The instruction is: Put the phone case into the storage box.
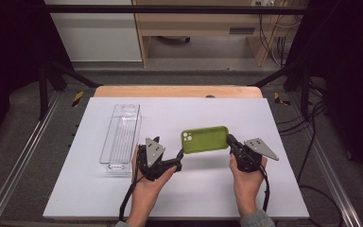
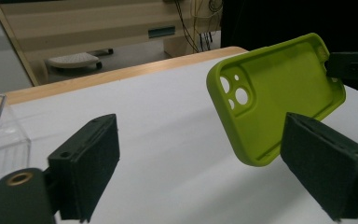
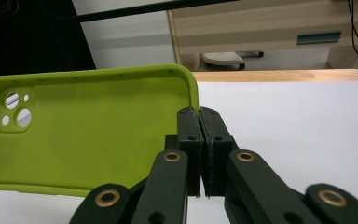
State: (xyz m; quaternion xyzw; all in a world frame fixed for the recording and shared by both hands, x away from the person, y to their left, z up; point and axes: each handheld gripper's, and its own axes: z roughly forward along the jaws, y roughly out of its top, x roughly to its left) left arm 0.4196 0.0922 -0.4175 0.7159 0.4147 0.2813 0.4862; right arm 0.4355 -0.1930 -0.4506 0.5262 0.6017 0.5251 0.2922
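A green phone case (image 1: 205,139) was seen held up off a white board (image 1: 283,189), roughly over the board's middle and somewhat toward its right edge. In the high view the case was gripped at its right short end by the right gripper (image 1: 230,142), which was held in the person's right hand (image 1: 246,177), while the left gripper (image 1: 178,158), held in the left hand (image 1: 146,182), was placed just at the case's lower left corner. Whether that gripper touched the case could not be told from above. The left gripper view showed what the high view did not: its jaws were spread wide, nothing was held between them, and the case (image 2: 272,100) was seen tilted in the air beyond the right-hand jaw, with its hollow inner side and camera cutouts turned toward the camera. The right gripper view supplied the grip itself: the right gripper (image 3: 200,122) had its jaws pressed almost together on the thin end wall of the case (image 3: 84,130), whose inner face was spread out to the left. A clear plastic box (image 1: 120,137) was seen in the high view lying lengthwise near the board's left edge, just beside the left hand; only its corner (image 2: 0,140) was caught in the left gripper view. A wooden strip (image 1: 177,91) was seen along the board's far edge.
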